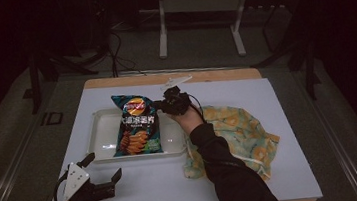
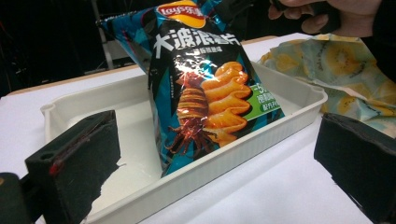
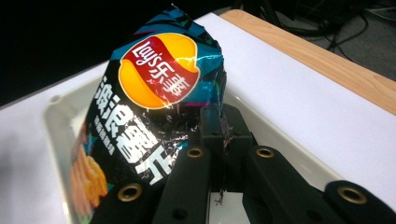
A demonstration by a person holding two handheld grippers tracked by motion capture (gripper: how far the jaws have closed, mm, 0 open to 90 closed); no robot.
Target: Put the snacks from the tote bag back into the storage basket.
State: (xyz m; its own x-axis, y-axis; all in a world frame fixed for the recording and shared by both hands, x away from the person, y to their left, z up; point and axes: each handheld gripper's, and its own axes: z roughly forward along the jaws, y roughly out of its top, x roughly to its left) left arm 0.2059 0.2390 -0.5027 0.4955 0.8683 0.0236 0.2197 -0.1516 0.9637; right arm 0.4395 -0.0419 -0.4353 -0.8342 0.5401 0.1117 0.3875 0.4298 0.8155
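Pinching the chip bag (image 1: 137, 125) by its top edge, the right claw (image 1: 163, 104) holds it over the white tray (image 1: 98, 134) — best lowered slowly, flat; left claw (image 1: 105, 174) gapes wide.

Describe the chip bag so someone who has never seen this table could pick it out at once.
Start at the white board covering the wooden table; on its left half lies a shallow white plastic tray. The glossy black-and-teal chip bag stands inside it, its top corner pinched by the right gripper. Unlike the soft yellow-and-green patterned cloth crumpled beside the tray, it is shiny foil with a red-and-yellow round logo.
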